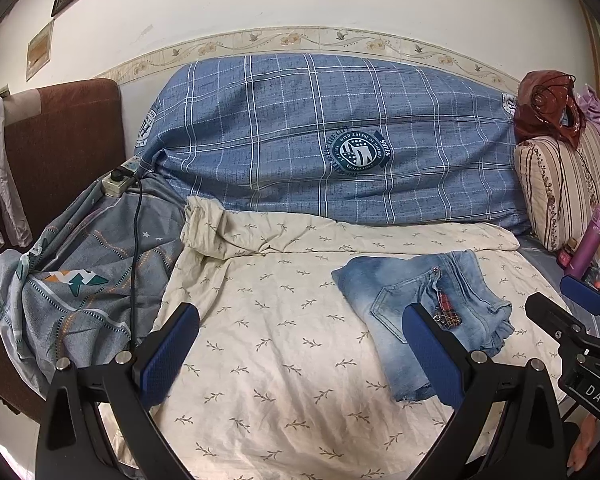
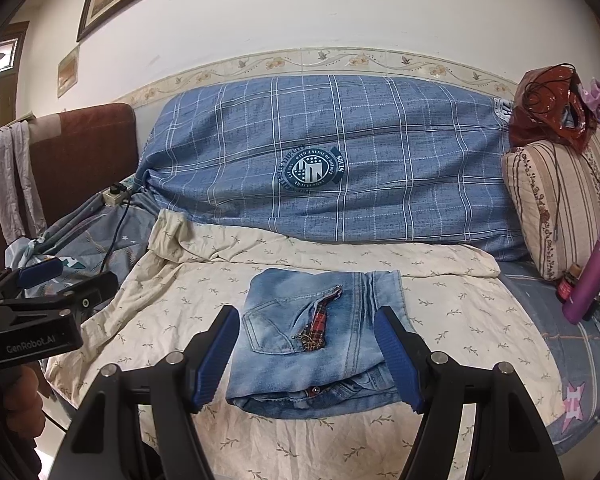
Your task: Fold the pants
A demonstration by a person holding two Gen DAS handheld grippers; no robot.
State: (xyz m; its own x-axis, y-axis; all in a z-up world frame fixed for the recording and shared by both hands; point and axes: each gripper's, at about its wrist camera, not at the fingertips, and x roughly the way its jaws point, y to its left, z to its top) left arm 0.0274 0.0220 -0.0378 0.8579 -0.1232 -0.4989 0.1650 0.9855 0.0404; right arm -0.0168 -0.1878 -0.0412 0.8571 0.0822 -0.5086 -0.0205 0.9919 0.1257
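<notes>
Light blue jeans (image 2: 320,332) lie folded into a compact rectangle on the cream leaf-print sheet (image 2: 440,312), back pocket and a red plaid patch facing up. They also show in the left wrist view (image 1: 416,316), right of centre. My right gripper (image 2: 308,356) is open and empty, its blue pads either side of the jeans' near edge, held above them. My left gripper (image 1: 304,348) is open and empty over bare sheet (image 1: 280,340), left of the jeans. The right gripper shows at the right edge of the left wrist view (image 1: 580,300).
A big blue plaid bolster (image 1: 340,140) runs along the wall behind. A grey patterned quilt (image 1: 80,280) with a power strip (image 1: 120,180) and black cable lies left. A striped pillow (image 2: 560,208) and a purple bottle (image 2: 592,276) sit right.
</notes>
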